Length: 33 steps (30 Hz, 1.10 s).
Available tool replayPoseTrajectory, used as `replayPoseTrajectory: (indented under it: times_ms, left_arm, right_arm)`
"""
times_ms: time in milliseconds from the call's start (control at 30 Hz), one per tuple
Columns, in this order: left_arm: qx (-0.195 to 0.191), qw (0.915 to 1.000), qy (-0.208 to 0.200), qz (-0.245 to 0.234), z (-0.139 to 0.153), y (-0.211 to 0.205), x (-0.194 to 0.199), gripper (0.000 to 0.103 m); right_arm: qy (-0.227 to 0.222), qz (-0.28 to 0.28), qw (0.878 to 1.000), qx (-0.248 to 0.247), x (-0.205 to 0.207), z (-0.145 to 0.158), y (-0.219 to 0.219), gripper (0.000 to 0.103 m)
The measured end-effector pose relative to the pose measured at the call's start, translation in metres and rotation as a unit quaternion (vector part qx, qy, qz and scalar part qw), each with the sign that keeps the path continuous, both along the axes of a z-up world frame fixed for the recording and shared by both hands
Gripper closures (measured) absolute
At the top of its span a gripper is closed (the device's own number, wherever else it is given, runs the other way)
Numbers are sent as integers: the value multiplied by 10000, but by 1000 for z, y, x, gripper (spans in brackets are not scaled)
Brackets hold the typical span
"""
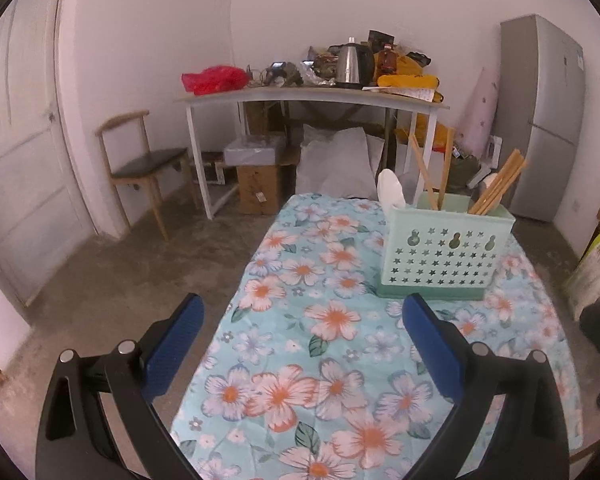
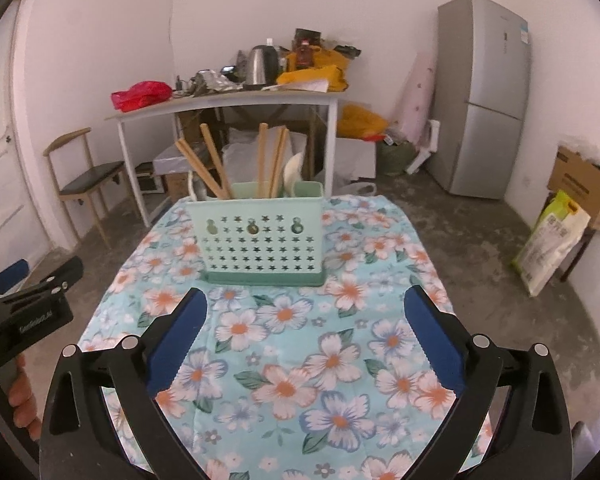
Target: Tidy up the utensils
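A mint caddy (image 2: 260,236) stands near the far edge of a table (image 2: 284,360) draped in a flowered cloth, holding wooden chopsticks (image 2: 216,168) and a white spoon (image 1: 391,189) that lean out of its compartments. Both claws hover over the near edge, well short of it. The right gripper (image 2: 306,332) stands spread wide with nothing between its blue pads (image 2: 176,344) (only cloth shows in the gap). The left gripper (image 1: 304,340) is likewise spread and empty, off toward the table's left edge. Behind, a cluttered white desk (image 1: 300,98) and a grey fridge (image 2: 484,96) line the wall.
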<state>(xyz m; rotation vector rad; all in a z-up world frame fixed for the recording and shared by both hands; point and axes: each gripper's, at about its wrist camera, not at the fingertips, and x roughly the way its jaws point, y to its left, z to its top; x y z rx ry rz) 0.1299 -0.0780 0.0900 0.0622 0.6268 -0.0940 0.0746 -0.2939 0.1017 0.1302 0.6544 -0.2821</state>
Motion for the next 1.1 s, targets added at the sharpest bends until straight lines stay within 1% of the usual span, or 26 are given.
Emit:
replayPoseTrajectory:
  times_ms: [67,333,633,867,1100]
  left_arm:
    - [103,9999,31,51,-2,-3,0,6]
    - [267,9989,196,338,-12,1,5,6]
    - [245,9968,227,722,-12,14,8,6]
    - [337,9964,250,734,-14,19,10,6]
    - [327,9963,264,747,-14,21,10,6]
  right_arm:
    - [34,-59,10000,-45,1,-3,-1,8]
    - [99,-194,9996,-153,4,-6,-3,8]
    - [109,-250,9994,-235,5,-7,-4,8]
    - [115,-286,9992,-245,5,-8,-5,8]
    - [113,-257,9993,-241,5,-8,-4,8]
